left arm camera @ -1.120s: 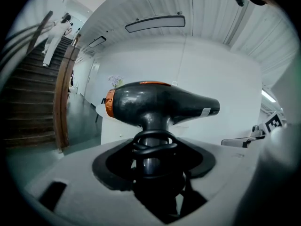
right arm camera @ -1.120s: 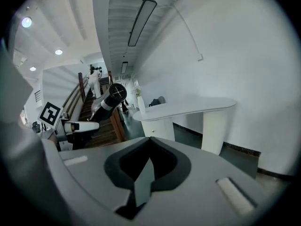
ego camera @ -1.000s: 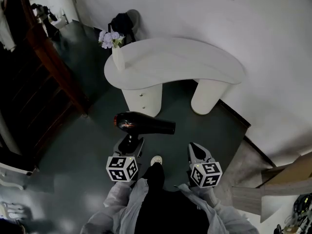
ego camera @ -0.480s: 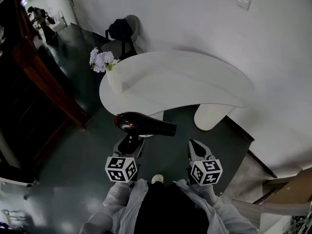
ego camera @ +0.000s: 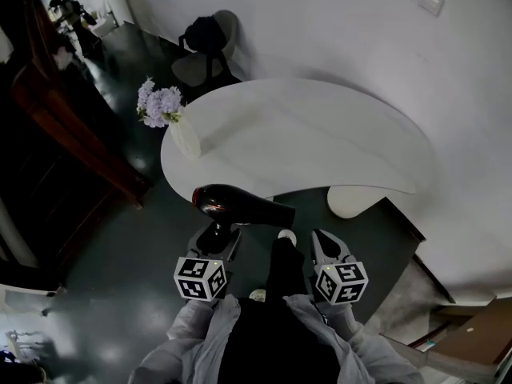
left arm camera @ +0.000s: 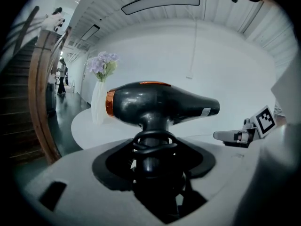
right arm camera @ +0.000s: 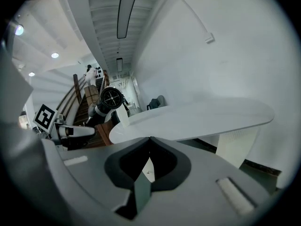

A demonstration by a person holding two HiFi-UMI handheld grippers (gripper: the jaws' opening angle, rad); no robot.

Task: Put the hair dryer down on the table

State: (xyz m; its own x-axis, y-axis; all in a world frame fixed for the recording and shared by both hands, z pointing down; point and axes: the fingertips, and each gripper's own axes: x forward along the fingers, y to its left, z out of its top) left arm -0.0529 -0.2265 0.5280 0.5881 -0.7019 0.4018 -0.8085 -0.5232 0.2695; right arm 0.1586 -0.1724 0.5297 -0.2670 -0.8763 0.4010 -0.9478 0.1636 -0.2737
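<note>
While the left gripper [ego camera: 217,235] clamps it, hair dryer [ego camera: 242,205] juts forward.

Lilac flowers [ego camera: 160,103] stand in a white vase [ego camera: 186,138]

We can read no word, brand or number anywhere. A small pale label [left arm camera: 205,111] sits on the barrel of the glossy black hair dryer [left arm camera: 160,102], but its print is too small for us to make out. The only other signs we see are black-and-white square markers. They stand on the left white marker cube [ego camera: 200,277] of the left gripper [ego camera: 217,237] and on the right white marker cube [ego camera: 342,283] of the right gripper [ego camera: 321,241]. They show block patterns, not letters or digits.
</note>
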